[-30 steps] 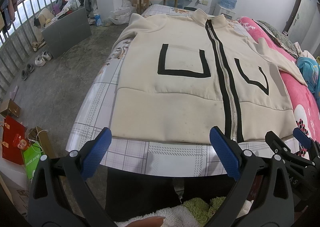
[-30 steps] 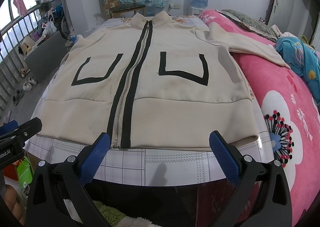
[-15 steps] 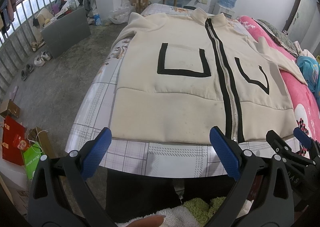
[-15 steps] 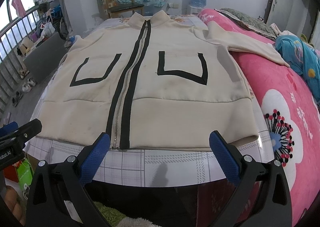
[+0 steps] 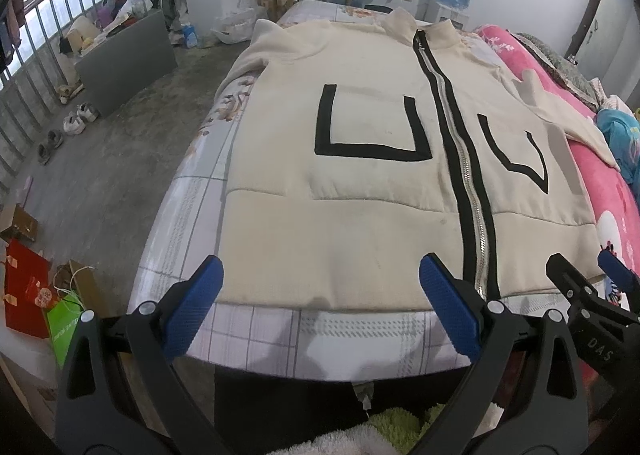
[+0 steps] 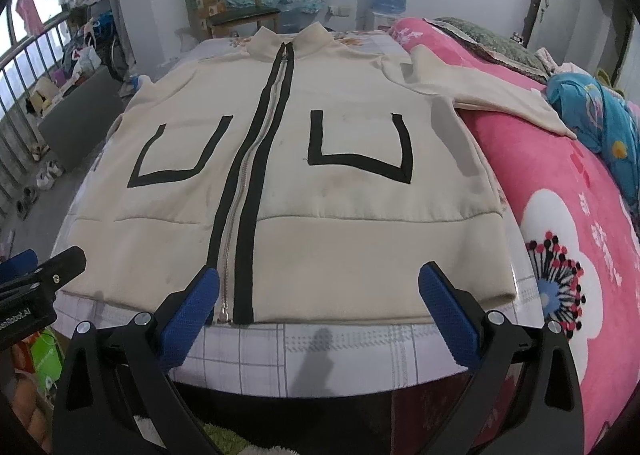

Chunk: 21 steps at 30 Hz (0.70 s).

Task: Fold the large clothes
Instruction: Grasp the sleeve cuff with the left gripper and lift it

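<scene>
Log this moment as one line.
jacket flat, zipped, unfolded | left gripper open, empty | right gripper open, empty | near hem

The jacket (image 5: 360, 183) lies flat on the bed (image 5: 304, 339), front up, its hem along the near edge and its collar toward the far edge, with one sleeve (image 6: 480, 89) stretched onto the blanket (image 6: 560, 223) that covers the bed's right side. Both tongs hang wide apart just before the near edge, the left tongs (image 5: 320, 307) ahead of the hem's left half and the right tongs (image 6: 320, 307) ahead of its right half. Beyond the far edge stands a chair (image 6: 236, 3), and shoes (image 5: 74, 121) sit on the floor (image 5: 120, 159) left of the bed.
</scene>
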Each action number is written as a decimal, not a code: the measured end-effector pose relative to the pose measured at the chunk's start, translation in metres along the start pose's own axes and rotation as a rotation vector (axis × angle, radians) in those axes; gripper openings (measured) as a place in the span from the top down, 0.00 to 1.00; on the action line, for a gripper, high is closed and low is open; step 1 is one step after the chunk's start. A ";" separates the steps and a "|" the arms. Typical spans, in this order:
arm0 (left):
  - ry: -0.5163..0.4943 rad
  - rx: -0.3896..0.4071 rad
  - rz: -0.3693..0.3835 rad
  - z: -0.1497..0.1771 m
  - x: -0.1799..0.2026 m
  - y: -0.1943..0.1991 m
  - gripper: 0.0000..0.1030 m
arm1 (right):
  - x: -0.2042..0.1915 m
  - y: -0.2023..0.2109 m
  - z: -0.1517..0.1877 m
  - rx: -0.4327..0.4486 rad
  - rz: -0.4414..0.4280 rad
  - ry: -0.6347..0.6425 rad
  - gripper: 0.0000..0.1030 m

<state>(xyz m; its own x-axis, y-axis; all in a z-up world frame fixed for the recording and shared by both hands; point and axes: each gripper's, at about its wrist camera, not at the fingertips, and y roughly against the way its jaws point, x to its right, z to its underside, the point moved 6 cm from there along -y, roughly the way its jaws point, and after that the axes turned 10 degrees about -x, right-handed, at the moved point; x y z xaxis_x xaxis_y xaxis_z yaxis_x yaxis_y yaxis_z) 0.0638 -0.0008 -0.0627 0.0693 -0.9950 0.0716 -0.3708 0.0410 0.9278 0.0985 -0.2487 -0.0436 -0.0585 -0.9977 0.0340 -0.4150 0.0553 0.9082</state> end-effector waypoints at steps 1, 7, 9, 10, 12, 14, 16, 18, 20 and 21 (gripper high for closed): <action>0.001 -0.003 0.004 -0.003 -0.001 -0.003 0.08 | -0.002 -0.003 -0.004 -0.002 0.001 0.009 0.06; 0.031 0.048 0.016 -0.034 -0.023 -0.012 0.08 | -0.024 -0.011 -0.036 0.019 -0.024 0.084 0.06; 0.039 0.096 0.036 -0.049 -0.037 -0.010 0.08 | -0.035 -0.013 -0.050 0.033 -0.037 0.114 0.06; 0.042 0.122 0.058 -0.058 -0.046 -0.008 0.08 | -0.043 -0.016 -0.059 0.043 -0.047 0.129 0.06; 0.049 0.169 0.110 -0.074 -0.061 -0.004 0.08 | -0.054 -0.019 -0.072 0.055 -0.059 0.150 0.06; 0.075 0.227 0.180 -0.095 -0.084 0.002 0.08 | -0.070 -0.025 -0.090 0.066 -0.078 0.177 0.06; 0.102 0.254 0.212 -0.119 -0.108 0.003 0.08 | -0.086 -0.029 -0.104 0.079 -0.094 0.205 0.06; 0.128 0.285 0.234 -0.148 -0.144 0.002 0.08 | -0.107 -0.033 -0.118 0.101 -0.106 0.246 0.06; 0.182 0.268 0.260 -0.168 -0.176 -0.010 0.08 | -0.125 -0.037 -0.128 0.111 -0.113 0.283 0.06; 0.218 0.237 0.282 -0.179 -0.194 -0.023 0.08 | -0.134 -0.040 -0.132 0.113 -0.120 0.300 0.06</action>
<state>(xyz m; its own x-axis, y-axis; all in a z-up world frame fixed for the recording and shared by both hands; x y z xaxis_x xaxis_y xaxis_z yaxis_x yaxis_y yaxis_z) 0.2242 0.2076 -0.0322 0.1195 -0.9043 0.4099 -0.6039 0.2615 0.7530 0.2423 -0.1225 -0.0292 0.2598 -0.9634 0.0667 -0.5014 -0.0756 0.8619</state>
